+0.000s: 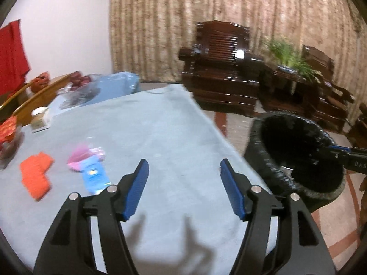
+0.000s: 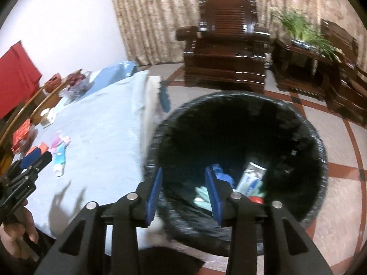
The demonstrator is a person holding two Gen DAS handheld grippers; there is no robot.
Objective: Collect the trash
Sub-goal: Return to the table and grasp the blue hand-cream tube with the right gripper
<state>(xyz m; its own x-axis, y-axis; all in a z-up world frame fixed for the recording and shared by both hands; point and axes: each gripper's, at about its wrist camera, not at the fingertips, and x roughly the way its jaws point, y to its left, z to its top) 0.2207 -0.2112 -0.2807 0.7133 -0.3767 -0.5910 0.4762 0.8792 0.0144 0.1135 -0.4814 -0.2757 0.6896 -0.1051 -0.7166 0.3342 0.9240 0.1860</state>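
Observation:
My left gripper [image 1: 184,163] is open and empty above the light blue tablecloth [image 1: 149,126]. To its left lie a blue and pink wrapper [image 1: 90,167] and an orange packet [image 1: 35,176]. A black-lined trash bin [image 1: 296,151] stands on the floor by the table's right edge. My right gripper [image 2: 183,171] is open and empty over the bin [image 2: 240,126], whose bottom holds a white and blue box [image 2: 251,180], blue and pale green scraps and a red piece. The wrapper [image 2: 60,152] and my left gripper [image 2: 36,158] show at the left of the right wrist view.
A small jar [image 1: 40,119], red packets [image 1: 8,129] and bags of clutter [image 1: 80,89] lie along the table's far left. Dark wooden armchairs [image 1: 220,68] and a potted plant [image 1: 291,55] stand behind, before a beige curtain. The floor is tiled.

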